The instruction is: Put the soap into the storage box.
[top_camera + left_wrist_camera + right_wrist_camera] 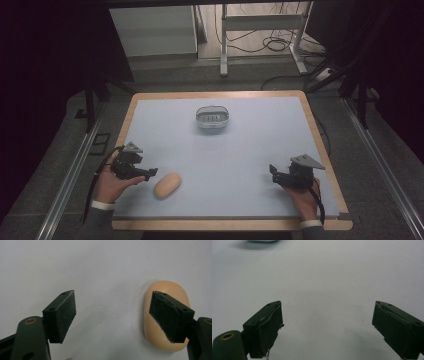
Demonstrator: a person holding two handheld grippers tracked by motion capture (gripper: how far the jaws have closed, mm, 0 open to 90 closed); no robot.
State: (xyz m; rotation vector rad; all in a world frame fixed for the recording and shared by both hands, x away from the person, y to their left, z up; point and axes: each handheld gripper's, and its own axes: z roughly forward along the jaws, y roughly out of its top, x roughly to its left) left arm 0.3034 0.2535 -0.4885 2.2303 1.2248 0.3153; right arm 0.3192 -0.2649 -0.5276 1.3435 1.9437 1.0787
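A tan bread roll point(167, 185) lies on the pale surface point(240, 150), near its front edge and left of its middle. The left gripper point(149, 173) sits just left of the roll, held low in the person's left hand point(111, 186), with its jaws pointing toward the roll. In the left gripper view the jaws stand wide apart and hold nothing: the roll point(165, 315) lies behind the jaw at the right of that view, partly hidden by it, and the gap between the jaws shows bare surface. Whether that jaw touches the roll cannot be told. Nothing lies between the gripper and the roll. A small grey basket point(212, 117) stands well beyond the roll, toward the far side of the surface and a little right of it, with open surface between the two. The right gripper point(274, 171) rests far to the right of the roll, close to the front right corner, in the person's right hand point(301, 196); its jaws point left across the surface toward the roll's side. In the right gripper view its jaws are spread wide and empty, over bare surface, and the basket's bottom edge point(262, 240) shows at the top left. Beyond the surface, well past the basket, a white frame point(262, 30) and loose cables point(272, 45) lie on the floor.
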